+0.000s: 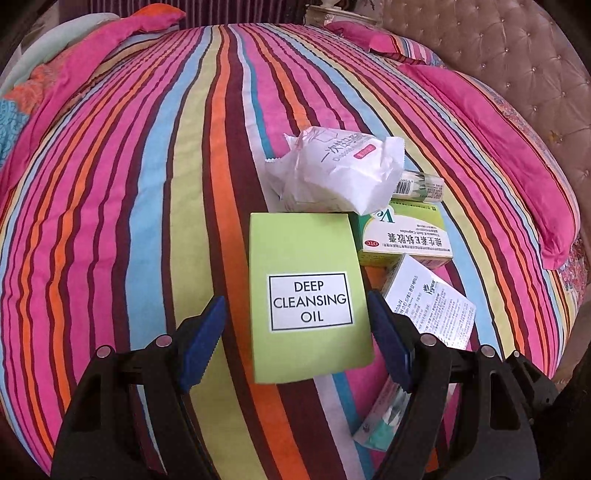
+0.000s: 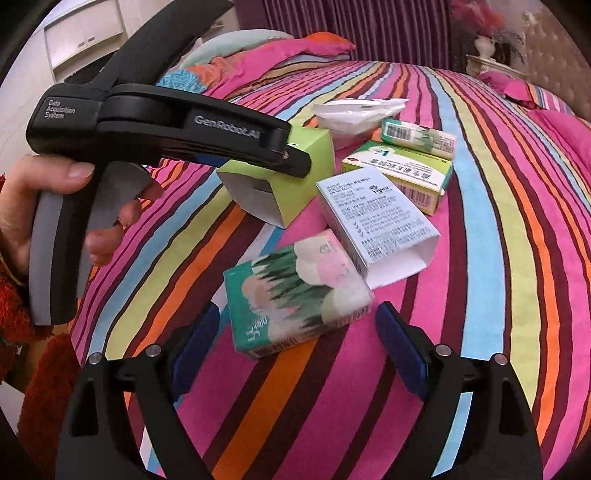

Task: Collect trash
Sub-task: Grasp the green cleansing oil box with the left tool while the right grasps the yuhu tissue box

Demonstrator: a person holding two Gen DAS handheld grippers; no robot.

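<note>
- Striped bedspread [image 1: 147,221]: soft cloth, matt, faintly napped.
- Lime-green box [image 1: 308,295], centre of the left wrist view: smooth matt cardboard with a white paper label.
- White wrapper [image 1: 340,173] above it: thin crinkled plastic film, slightly glossy.
- Tissue pack [image 2: 299,299], centre of the right wrist view: glossy printed film.
- Left gripper [image 1: 297,343]: matt black plastic, blue ridged pads [image 1: 203,343], metal pins.
- Headboard [image 1: 517,55], upper right: tufted, satiny upholstery.

Striped bed [image 1: 147,184]; tufted headboard [image 1: 517,55] at 2 o'clock, purple curtain [image 2: 351,22] at 12, white cabinet [image 2: 85,40] at 10.
</note>
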